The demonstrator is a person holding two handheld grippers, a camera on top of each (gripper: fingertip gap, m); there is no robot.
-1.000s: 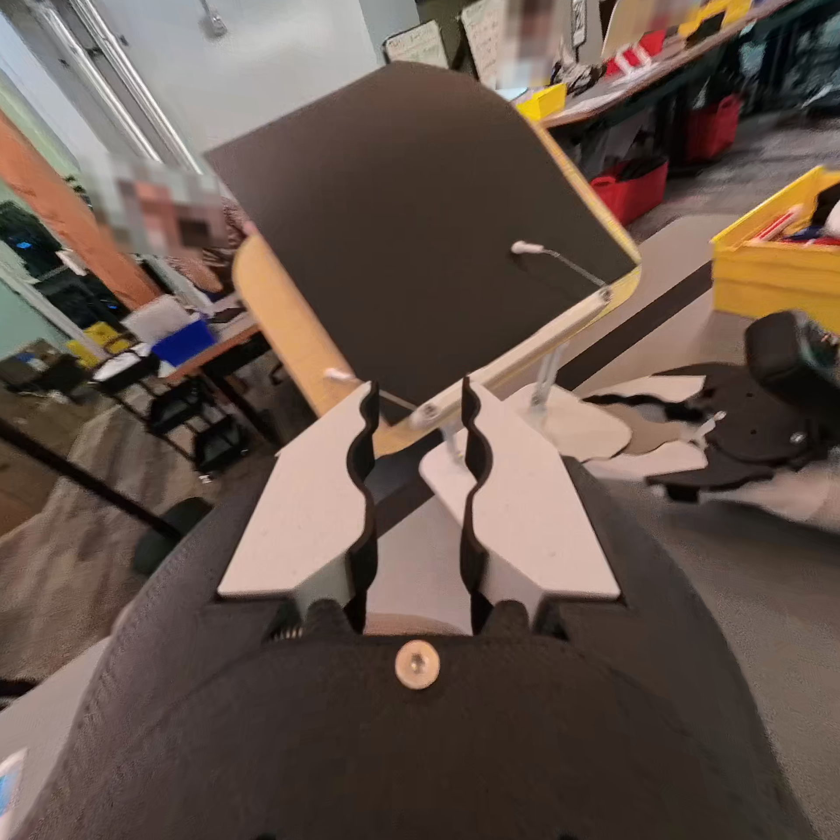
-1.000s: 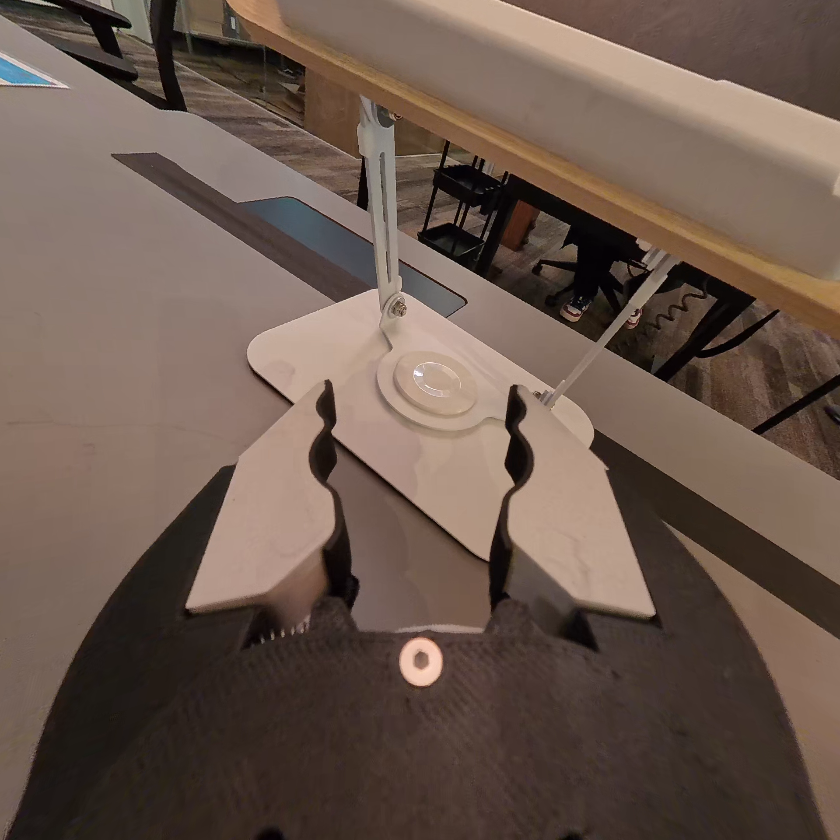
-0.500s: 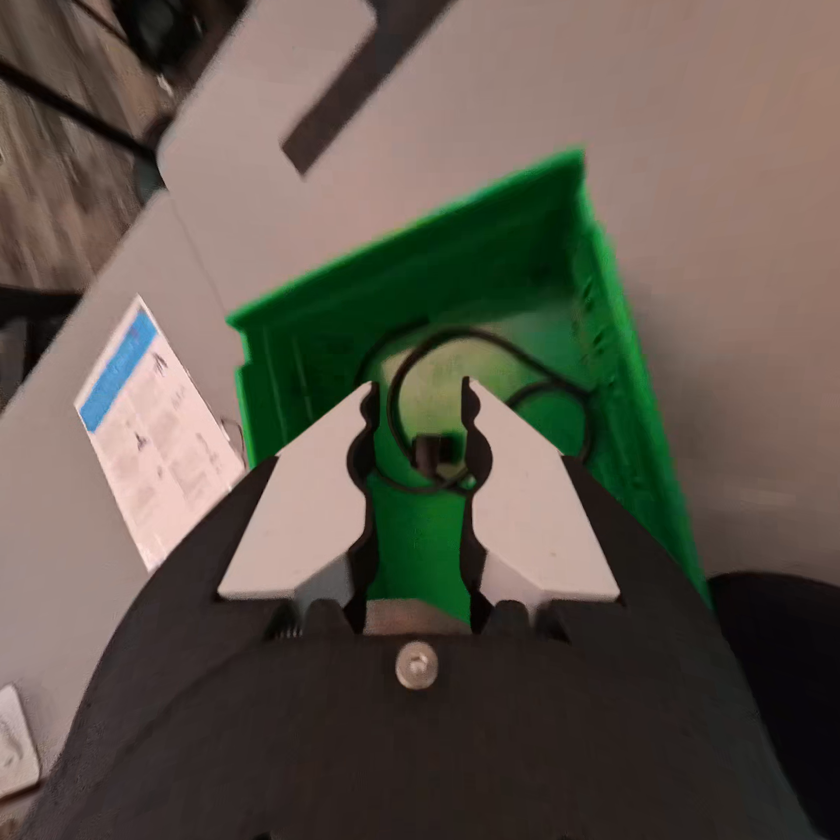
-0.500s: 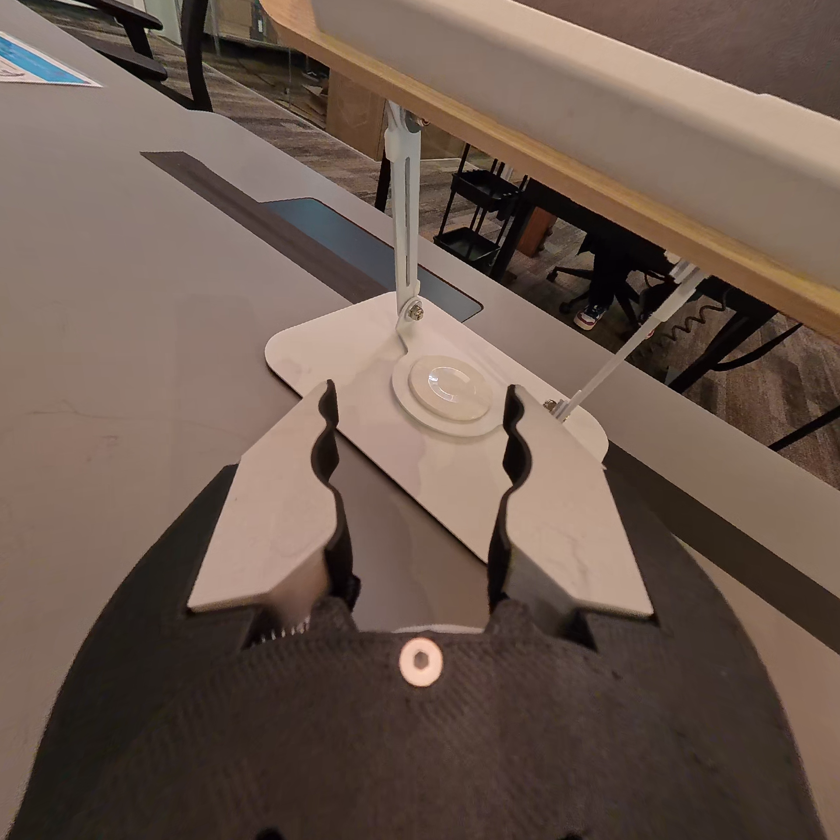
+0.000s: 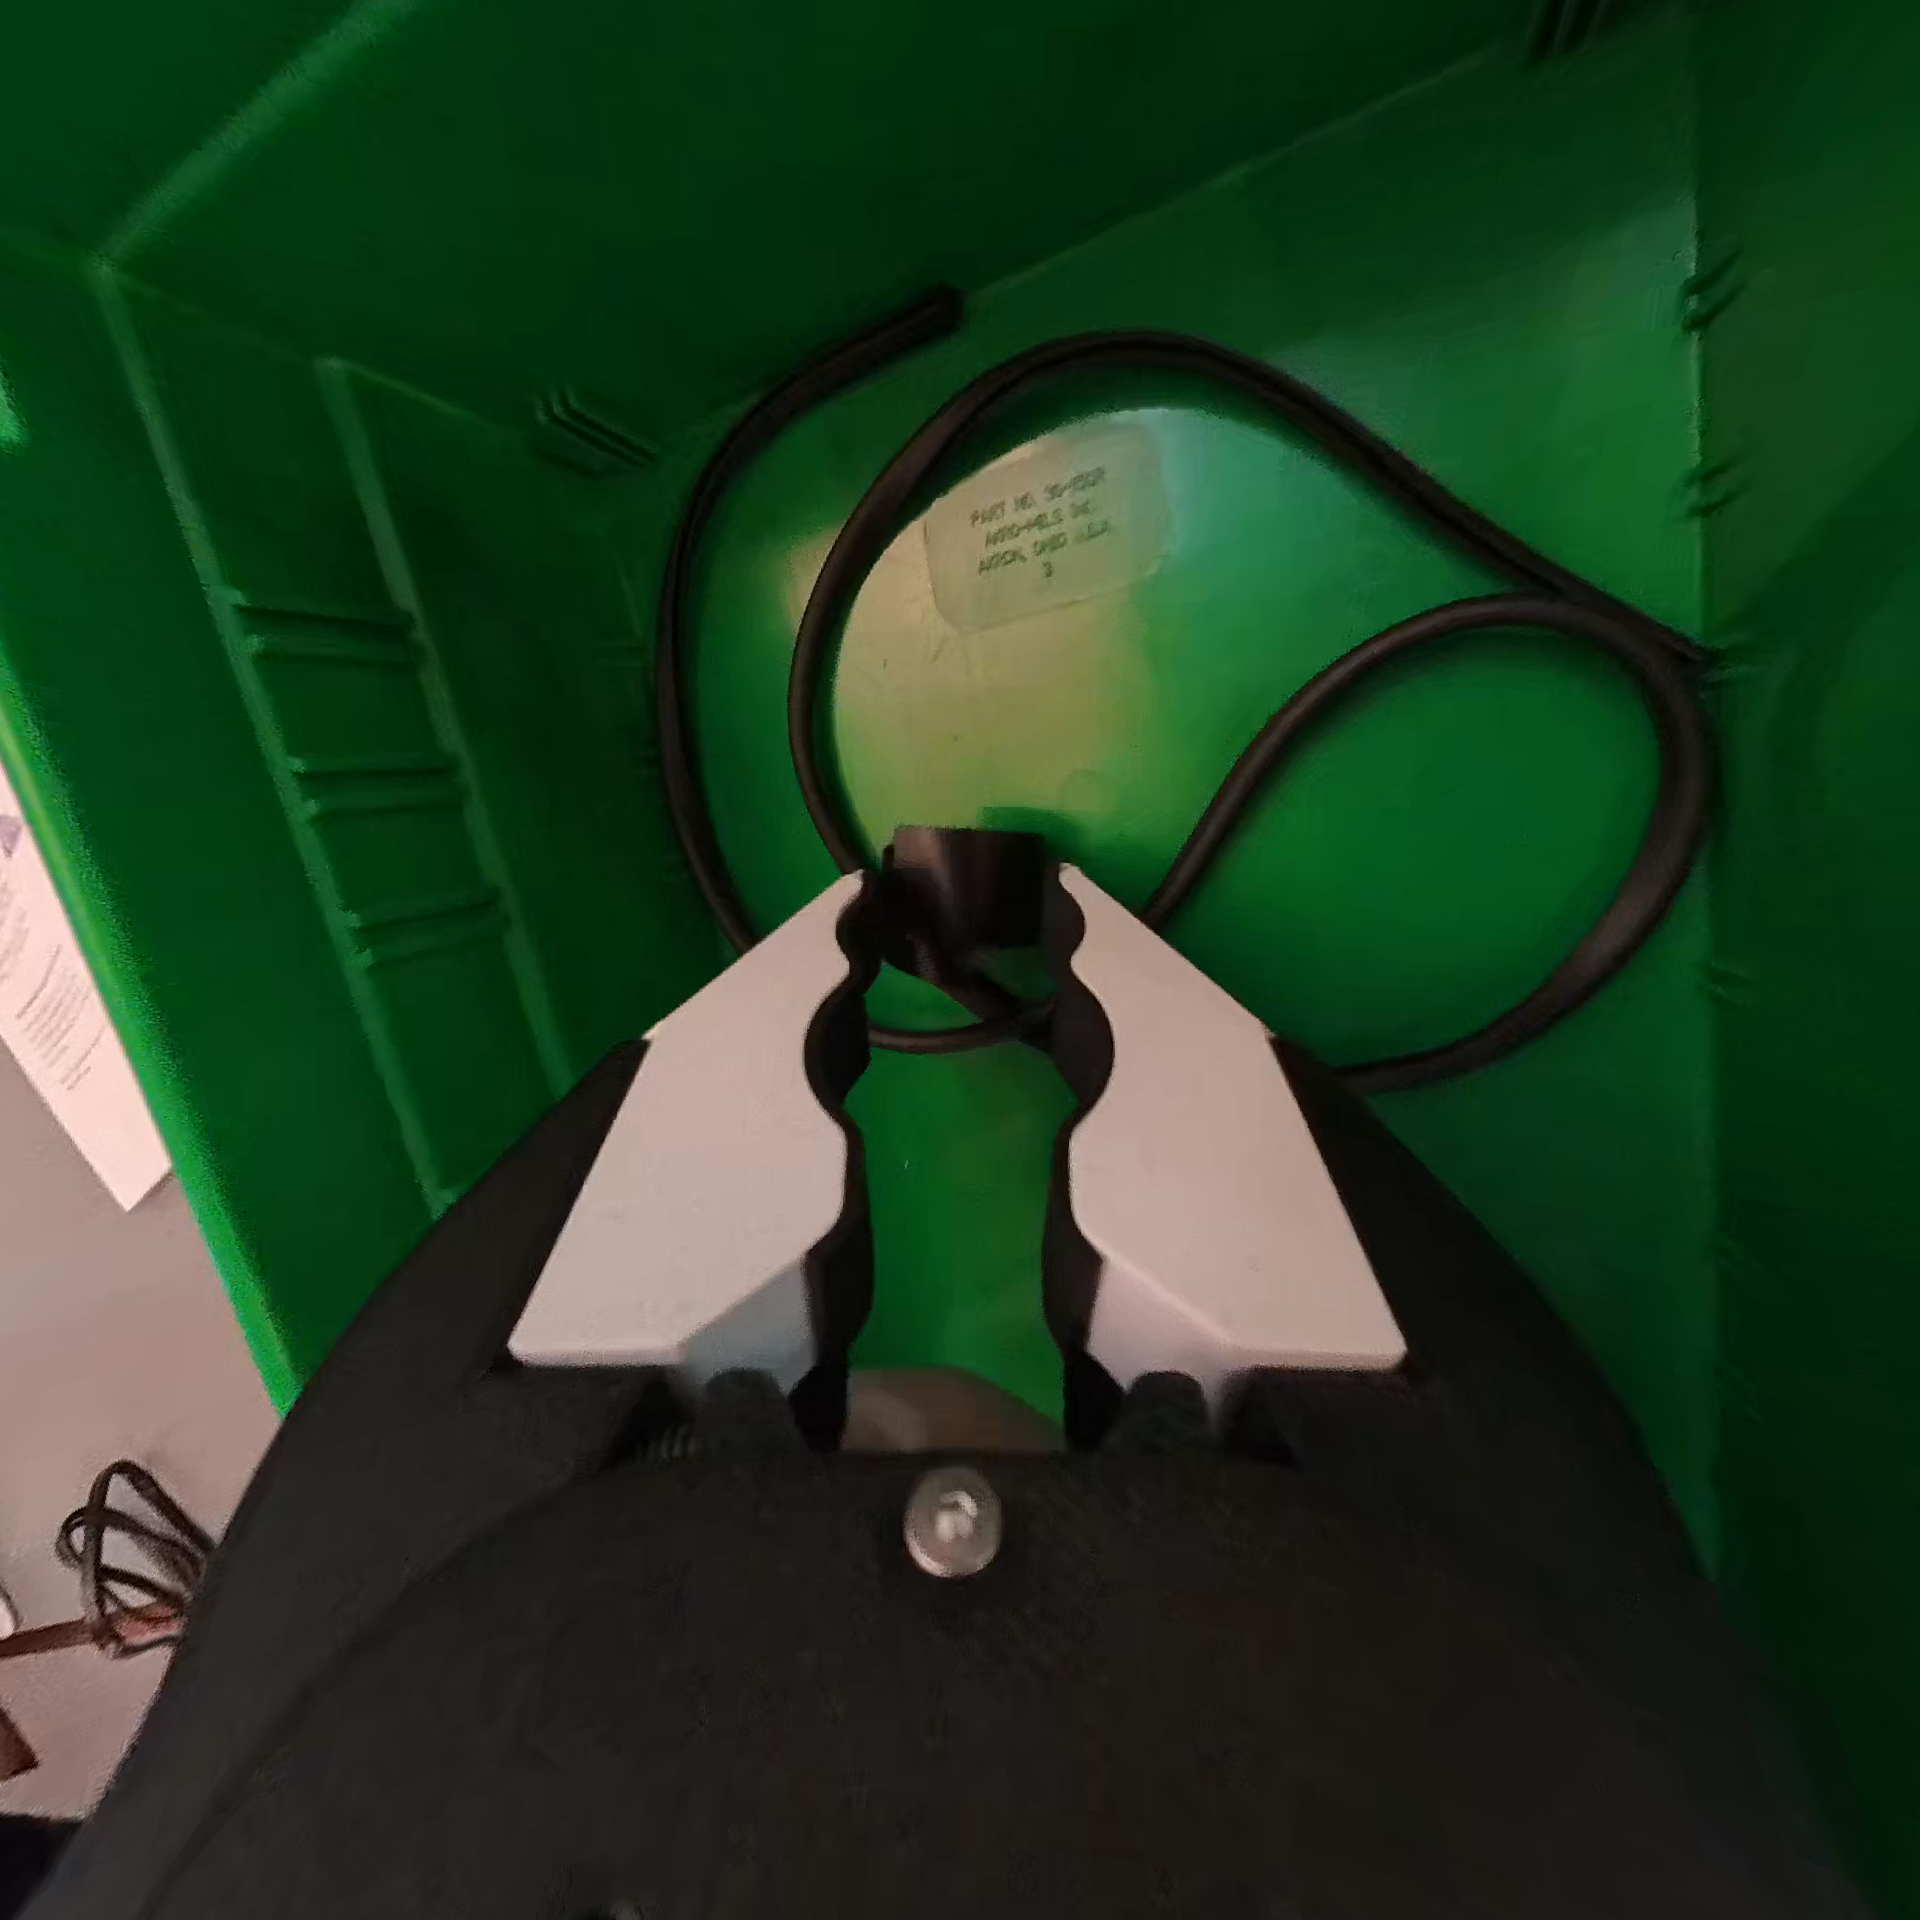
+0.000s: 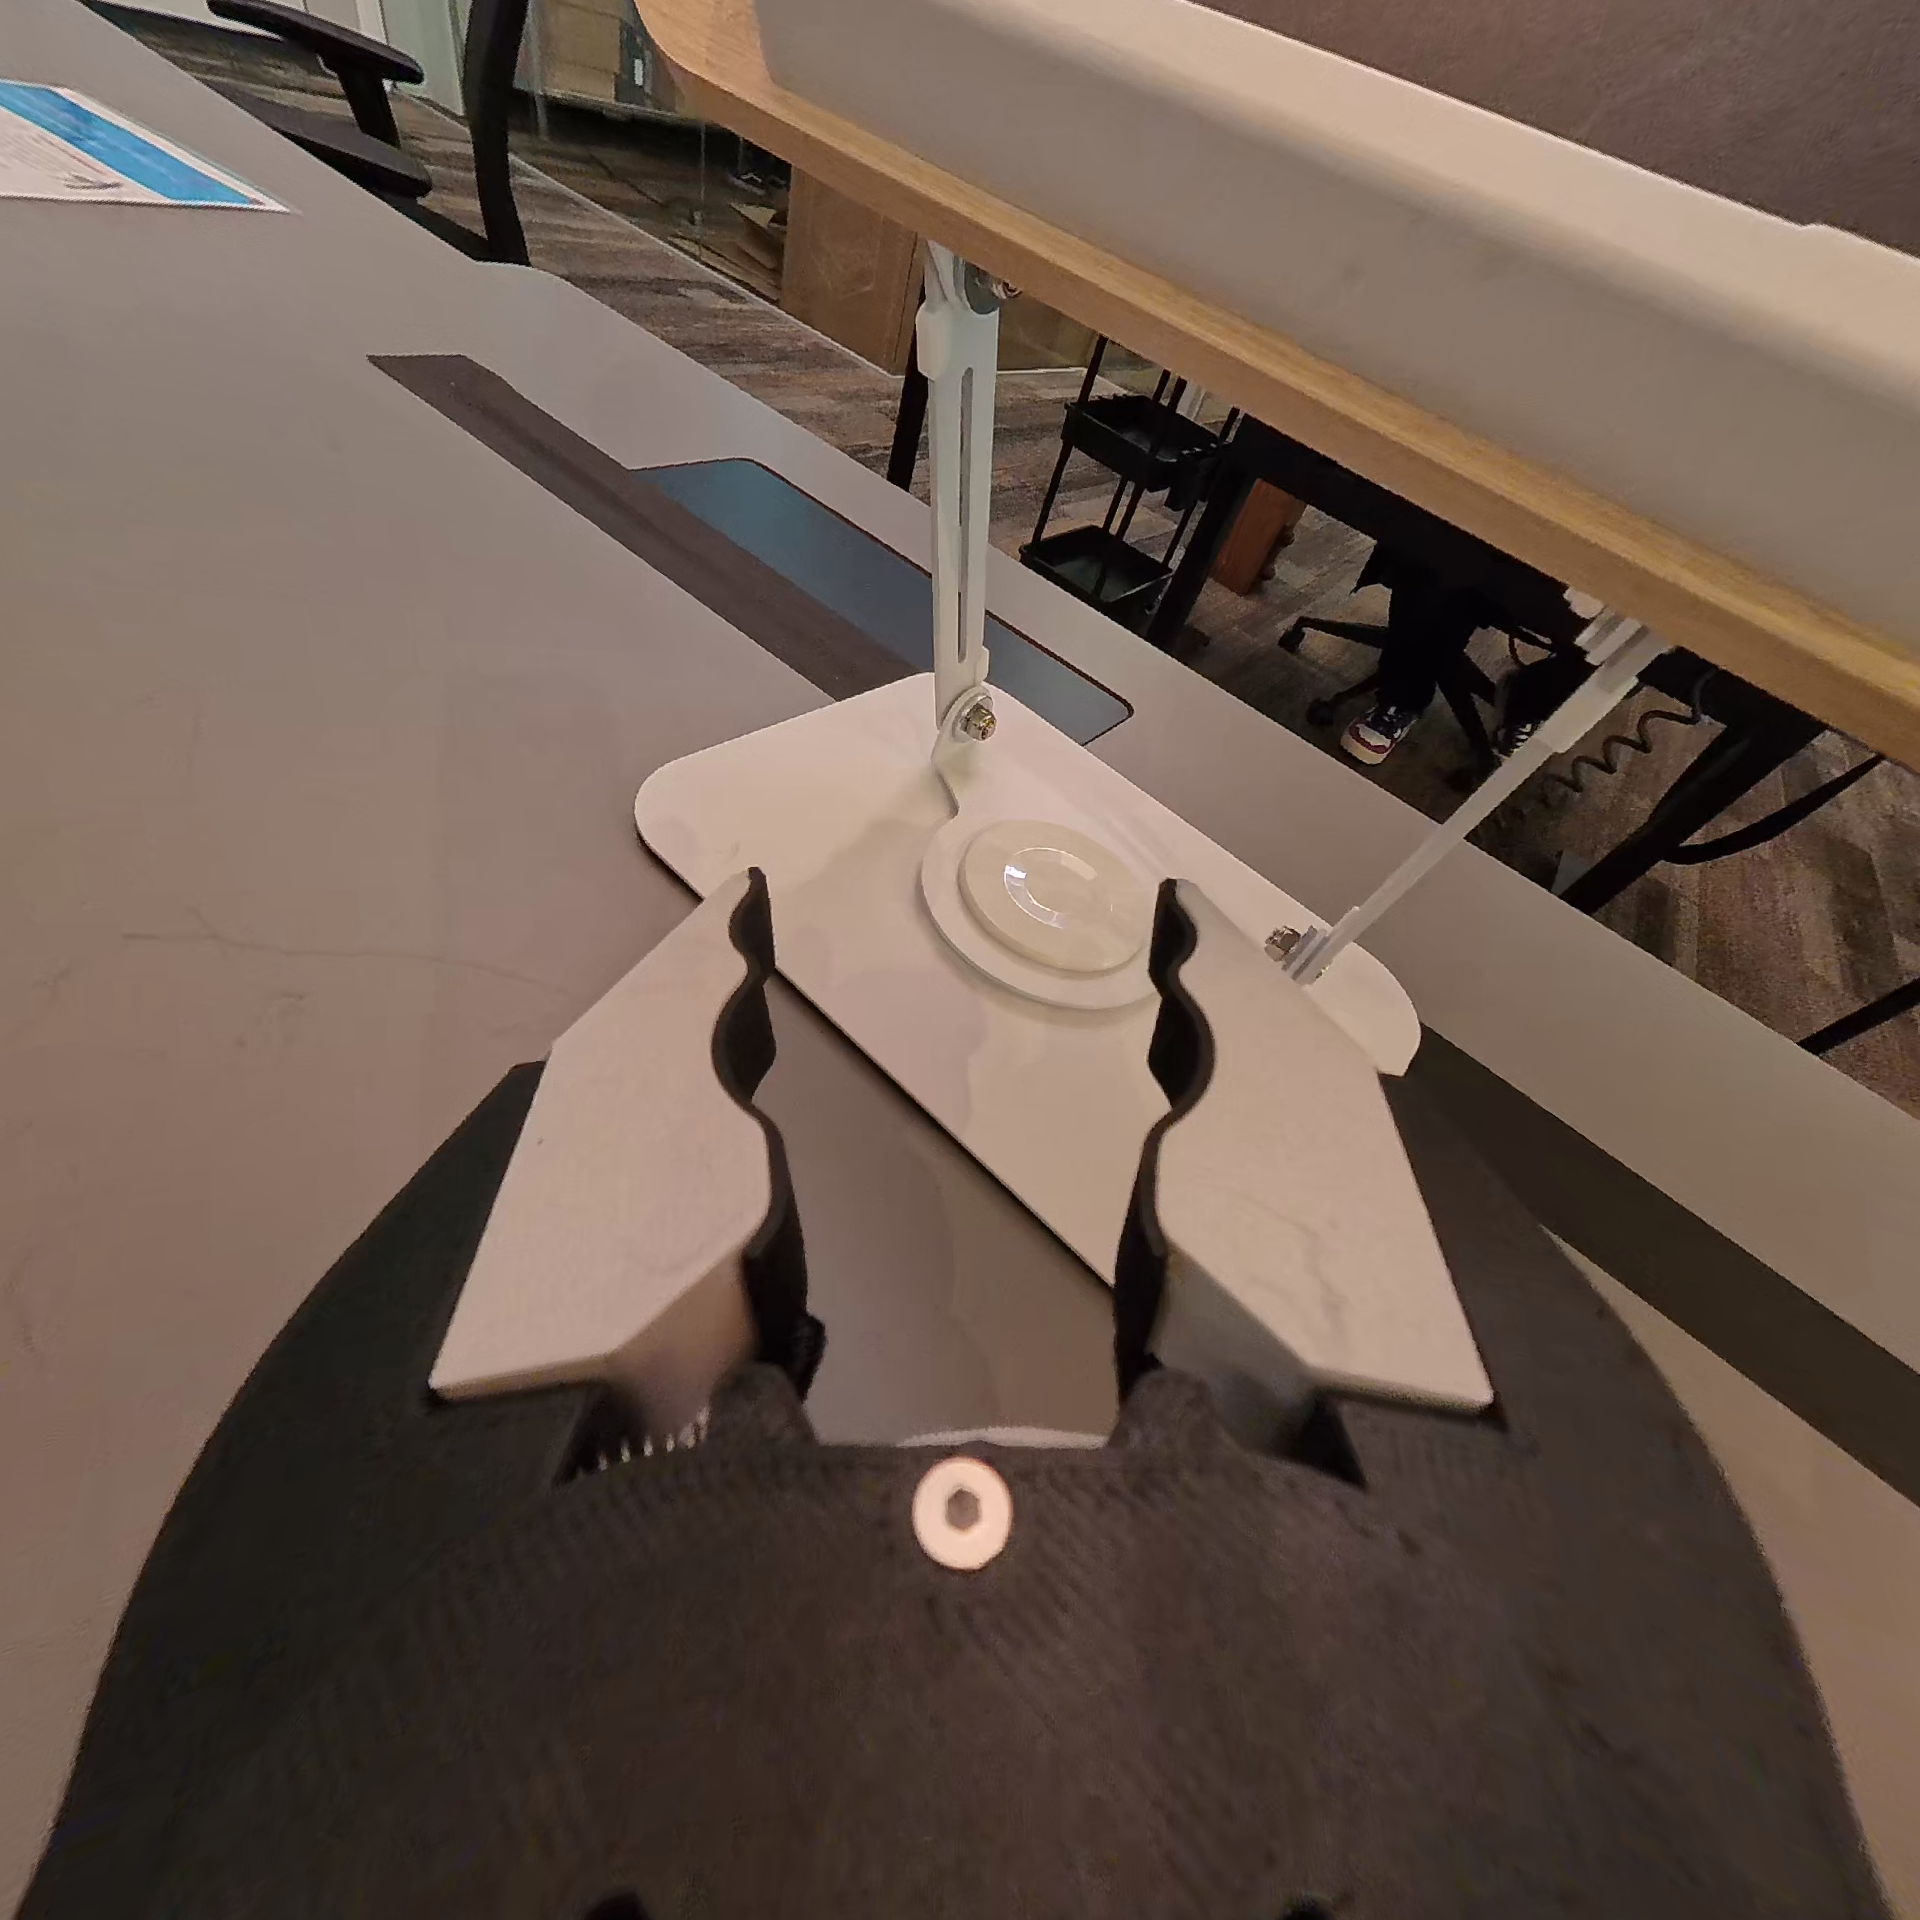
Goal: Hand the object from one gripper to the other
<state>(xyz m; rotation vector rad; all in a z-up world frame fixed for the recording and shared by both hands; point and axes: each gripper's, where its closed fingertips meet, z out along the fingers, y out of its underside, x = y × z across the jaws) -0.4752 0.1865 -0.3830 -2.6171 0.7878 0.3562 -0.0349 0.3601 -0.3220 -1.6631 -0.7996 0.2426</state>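
Note:
A black cable (image 5: 1299, 727) lies in loops on the floor of a green plastic bin (image 5: 416, 623). Its black plug end (image 5: 966, 883) stands up in the middle. My left gripper (image 5: 961, 894) reaches down into the bin with its jaws partly open, and the plug sits between the fingertips. I cannot tell whether the fingers touch it. My right gripper (image 6: 961, 914) is open and empty. It hovers low over the grey table (image 6: 312, 831), pointing at a white stand base (image 6: 831, 831). The bin and cable do not show in the right wrist view.
A tilted wooden board with a white tray (image 6: 1351, 416) sits on thin white struts above the stand base. A printed sheet (image 5: 52, 1039) lies left of the bin, and another dark cable (image 5: 114, 1558) lies by its near corner. Another sheet (image 6: 125, 156) lies far left. Some 50 centimeters of space lies between my two pairs of fingers.
My left gripper swung from facing the tilted board down to the green bin, then dropped inside it onto the cable's plug. Its jaw width looks the same. My right gripper backed off slightly.

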